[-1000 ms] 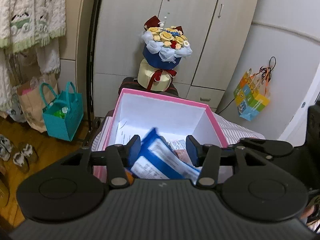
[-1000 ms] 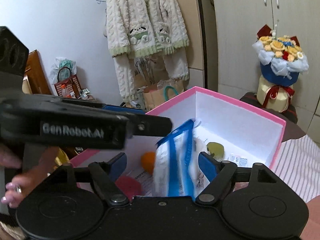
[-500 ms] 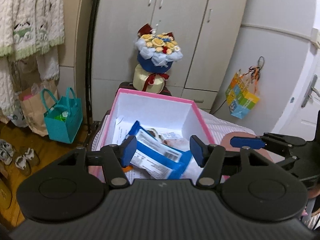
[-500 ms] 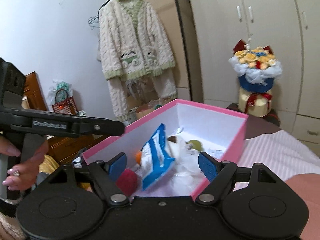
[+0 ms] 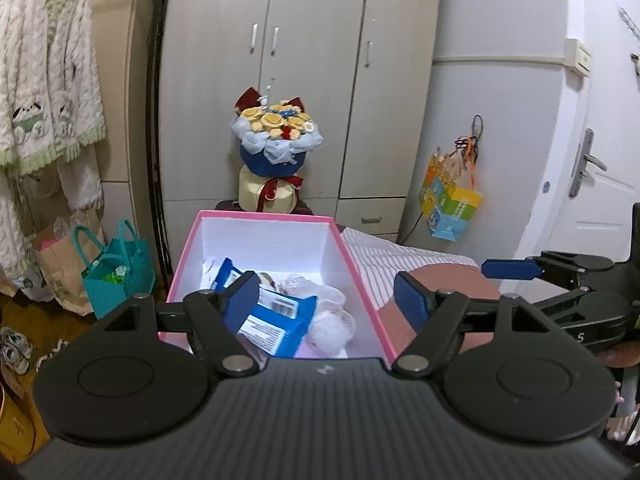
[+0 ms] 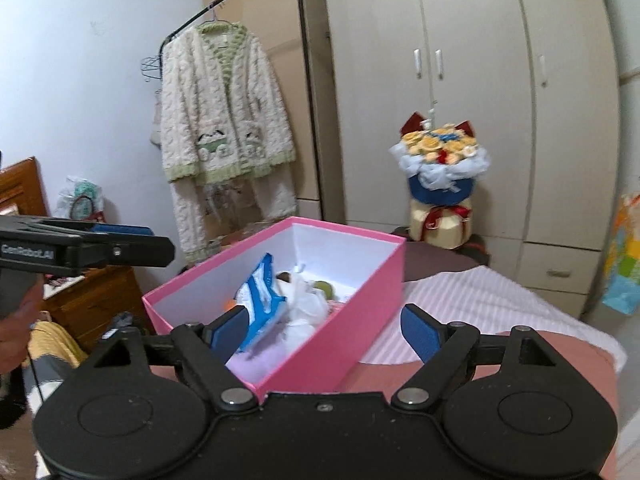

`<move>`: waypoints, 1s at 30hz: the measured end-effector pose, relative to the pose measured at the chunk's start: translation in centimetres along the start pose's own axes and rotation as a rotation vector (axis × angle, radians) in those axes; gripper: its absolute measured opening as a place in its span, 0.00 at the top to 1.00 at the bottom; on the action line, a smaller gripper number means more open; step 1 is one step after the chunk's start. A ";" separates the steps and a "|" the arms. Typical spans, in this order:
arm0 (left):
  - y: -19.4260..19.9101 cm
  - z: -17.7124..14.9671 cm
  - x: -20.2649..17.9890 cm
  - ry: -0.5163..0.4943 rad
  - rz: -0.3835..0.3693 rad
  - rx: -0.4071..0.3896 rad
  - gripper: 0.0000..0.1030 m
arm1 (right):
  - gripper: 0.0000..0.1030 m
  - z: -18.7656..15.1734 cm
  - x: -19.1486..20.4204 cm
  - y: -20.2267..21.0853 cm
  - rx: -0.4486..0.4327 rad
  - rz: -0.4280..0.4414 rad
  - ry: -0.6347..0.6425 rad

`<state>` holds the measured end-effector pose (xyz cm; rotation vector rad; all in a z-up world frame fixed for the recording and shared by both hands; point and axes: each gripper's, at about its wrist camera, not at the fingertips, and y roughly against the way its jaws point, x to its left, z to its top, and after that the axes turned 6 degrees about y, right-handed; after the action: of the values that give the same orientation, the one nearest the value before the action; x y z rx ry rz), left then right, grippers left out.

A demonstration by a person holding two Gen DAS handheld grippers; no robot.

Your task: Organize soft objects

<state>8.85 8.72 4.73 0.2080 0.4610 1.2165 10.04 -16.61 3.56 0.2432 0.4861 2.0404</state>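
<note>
Both wrist views toward pink box point(image 5: 362, 280)

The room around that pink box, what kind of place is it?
Most likely a bedroom at home: a tall wardrobe, a knitted cardigan hanging on a clothes rail, and striped bedding under the pink box.

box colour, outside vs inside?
The box is pink outside, white inside; the right wrist view shows it best.

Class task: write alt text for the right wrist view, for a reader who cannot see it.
An open pink box on a striped bed holds a blue-and-white packet and white plastic. The empty right gripper, its jaws opening, hovers before it; a cream cardigan hangs behind.
</note>
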 end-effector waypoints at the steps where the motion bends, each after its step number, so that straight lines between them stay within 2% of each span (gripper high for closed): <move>1: 0.3 -0.1 -0.3 -0.007 -0.004 -0.004 0.22 | 0.15 -0.2 0.0 0.4 0.002 -0.018 0.000; 6: 1.4 -0.5 -1.8 -0.031 -0.012 -0.021 0.17 | 0.10 -0.8 -0.8 2.6 0.009 -0.092 -0.031; 11: 2.2 -0.8 -2.9 -0.033 -0.030 -0.028 0.12 | 0.10 -1.2 -0.8 4.6 -0.007 -0.109 -0.027; 14: 2.4 -1.0 -3.8 -0.054 -0.020 -0.039 0.05 | 0.08 -1.3 -0.8 5.6 -0.017 -0.132 -0.034; 16: 2.2 -1.1 -4.4 -0.077 0.006 -0.018 0.00 | 0.04 -1.4 -0.9 6.1 -0.017 -0.147 -0.044; 20: 1.0 -1.0 -5.5 -0.108 0.085 0.022 0.00 | 0.01 -1.5 -1.7 6.5 0.024 -0.163 -0.074; 24: 0.1 -0.8 -6.2 -0.105 0.216 0.083 0.00 | 0.00 -1.4 -2.2 6.9 0.076 -0.278 -0.122; 26: -0.2 -0.9 -6.4 -0.117 0.234 0.124 0.00 | 0.00 -1.7 -2.2 7.5 0.084 -0.308 -0.135; 28: 0.2 -1.2 -6.6 -0.132 0.216 0.109 0.00 | 0.00 -2.1 -2.4 8.3 0.089 -0.296 -0.162; 30: 0.8 -1.9 -6.9 -0.110 0.246 0.061 0.00 | 0.00 -2.6 -2.5 9.4 0.055 -0.293 -0.193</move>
<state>5.46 2.42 4.97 0.3908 0.3850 1.4242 2.91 -23.45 5.35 0.3750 0.4303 1.7007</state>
